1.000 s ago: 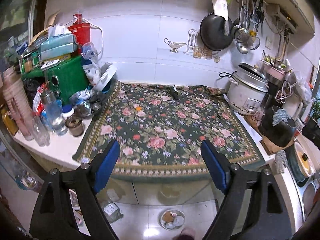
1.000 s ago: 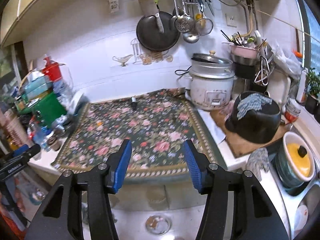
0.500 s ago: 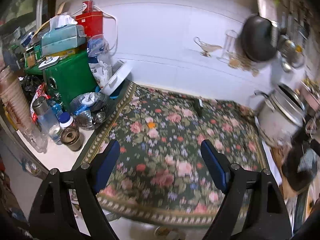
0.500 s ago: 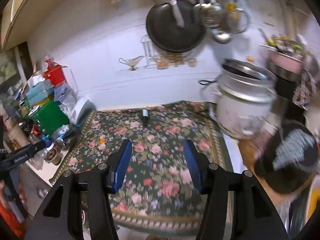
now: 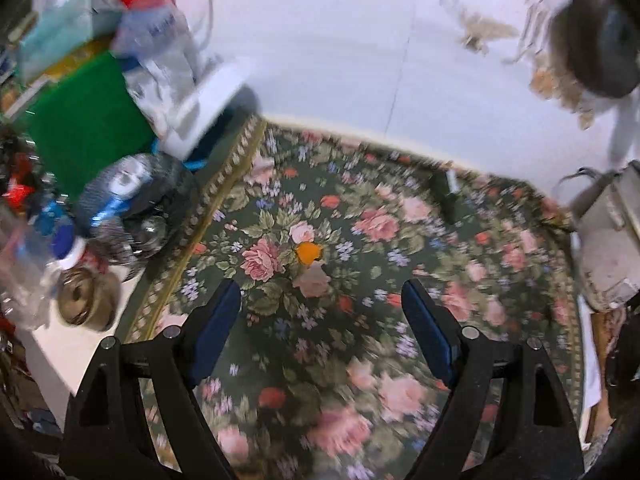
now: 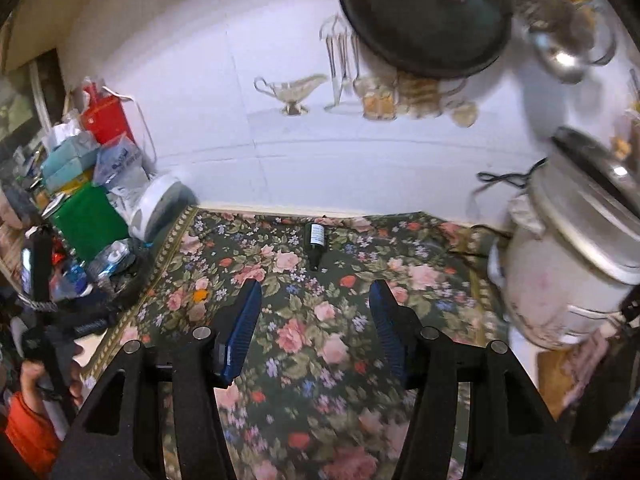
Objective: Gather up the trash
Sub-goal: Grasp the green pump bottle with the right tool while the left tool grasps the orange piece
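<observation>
the orange scrap (image 5: 307, 252) is lying on the floral cloth (image 5: 360, 360) just ahead of your left gripper (image 5: 320, 330), with a pale, crumpled bit of paper (image 5: 314, 280) touching it on the near side; in the right view the same orange scrap (image 6: 199, 295) is sitting left of your right gripper (image 6: 314, 322). a small dark bottle (image 6: 315, 242) with a white label is lying on its side further back, near the wall.

over the last second you have been pushing both grippers in over the counter: the front edge and the floor below it have dropped out of view, and the scraps have come from far off to just in front of the left jaws. that is putting the first pickup within reach, though nothing is collected yet.

both sets of jaws are standing wide apart and gripping nothing, their blue pads (image 5: 216, 330) facing each other over bare cloth.

the scrap is looking small, flat and soft-edged, and the paper thin and creased, so both may be lying close against the woven cloth and be hard to pinch. the bottle is looking rigid, smooth and round, likely to roll. at the left, a green box (image 5: 84, 136) and plastic bottles (image 5: 116, 196) are crowding the counter's edge; a white rice cooker (image 6: 568, 276) is standing at the right. the left view is blurred by motion.
</observation>
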The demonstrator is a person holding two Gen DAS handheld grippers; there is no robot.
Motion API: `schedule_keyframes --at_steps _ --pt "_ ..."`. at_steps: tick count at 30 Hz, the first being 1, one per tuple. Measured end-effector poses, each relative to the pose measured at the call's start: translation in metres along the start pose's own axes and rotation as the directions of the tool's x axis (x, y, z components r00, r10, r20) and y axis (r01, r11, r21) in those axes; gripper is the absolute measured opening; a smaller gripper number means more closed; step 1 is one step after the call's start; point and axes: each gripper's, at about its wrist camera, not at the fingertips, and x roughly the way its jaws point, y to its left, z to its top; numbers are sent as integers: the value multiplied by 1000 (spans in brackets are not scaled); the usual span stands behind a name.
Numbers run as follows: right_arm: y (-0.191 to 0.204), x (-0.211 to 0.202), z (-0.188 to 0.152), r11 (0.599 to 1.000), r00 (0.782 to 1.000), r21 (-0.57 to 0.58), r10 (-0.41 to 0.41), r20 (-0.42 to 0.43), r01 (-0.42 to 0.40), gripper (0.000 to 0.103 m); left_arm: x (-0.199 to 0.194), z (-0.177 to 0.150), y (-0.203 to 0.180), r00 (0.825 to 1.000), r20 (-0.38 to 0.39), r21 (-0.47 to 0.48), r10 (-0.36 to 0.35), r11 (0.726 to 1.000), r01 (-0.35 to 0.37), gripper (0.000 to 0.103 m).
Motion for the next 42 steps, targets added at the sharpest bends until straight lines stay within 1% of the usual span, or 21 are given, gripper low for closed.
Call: schedule_keyframes --at_steps 2,3,4,8,12,15,18,20,22,23,24,25,26,27,29,32,35,36,38,40,42 --pt "-1 27 6 999 999 33 7 -31 -6 52 29 4 8 999 -53 6 -13 1000 14 78" --pt "-2 42 10 999 999 46 2 -52 1 52 45 7 13 996 -87 11 -20 1000 21 74" --pt "-1 59 13 998 997 57 -5 -74 9 52 54 9 17 994 -106 13 -27 1000 29 72" --pt "-5 129 29 996 992 86 -12 -129 23 52 91 16 33 987 -151 -9 -57 998 57 72" --pt "-7 200 42 993 987 110 -19 -161 37 52 124 20 44 977 -193 -20 -90 996 88 72" --pt "-12 254 46 989 978 143 0 -207 30 52 140 22 45 971 -213 -7 -110 994 111 72" --pt "-17 298 48 986 961 164 26 -274 20 52 149 23 44 968 -218 11 -125 991 130 70" --pt "-15 318 46 989 953 145 11 -304 35 52 153 23 45 966 -219 9 -138 990 143 67" --pt "-12 332 42 992 945 118 -11 -328 52 52 158 23 46 961 -229 2 -155 987 160 58" --pt "-14 339 42 992 942 114 -19 -334 61 52 161 22 46 959 -234 2 -158 987 163 55" --pt "-13 344 39 991 938 115 -28 -345 72 52 163 22 46 958 -239 2 -160 986 166 50" --pt "-14 348 37 990 935 115 -37 -353 83 45 165 22 47 957 -243 2 -161 986 167 44" --pt "-13 350 35 989 933 114 -50 -356 97 39 168 22 47 955 -246 4 -164 985 170 40" --pt "-13 351 34 989 932 113 -54 -358 100 39 169 21 46 954 -249 5 -166 985 172 34" --pt "-10 345 33 989 939 102 -66 -338 106 39 170 22 44 959 -235 20 -158 986 168 32" --pt "-4 329 31 992 947 81 -65 -314 95 39 174 24 39 961 -227 30 -160 985 172 31" --pt "3 304 28 995 955 64 -55 -292 76 39 176 25 28 959 -225 44 -175 981 189 29" --pt "4 293 27 996 958 64 -46 -283 66 39 177 25 25 961 -217 42 -173 982 187 27" --pt "4 274 25 997 961 58 -36 -273 53 39 177 24 21 966 -204 47 -156 984 169 18" --pt "2 250 24 998 967 46 -35 -253 48 39 177 24 18 972 -194 52 -130 989 142 15" --pt "-3 230 22 998 970 42 -28 -240 39 39 176 22 16 973 -194 37 -127 990 137 12"
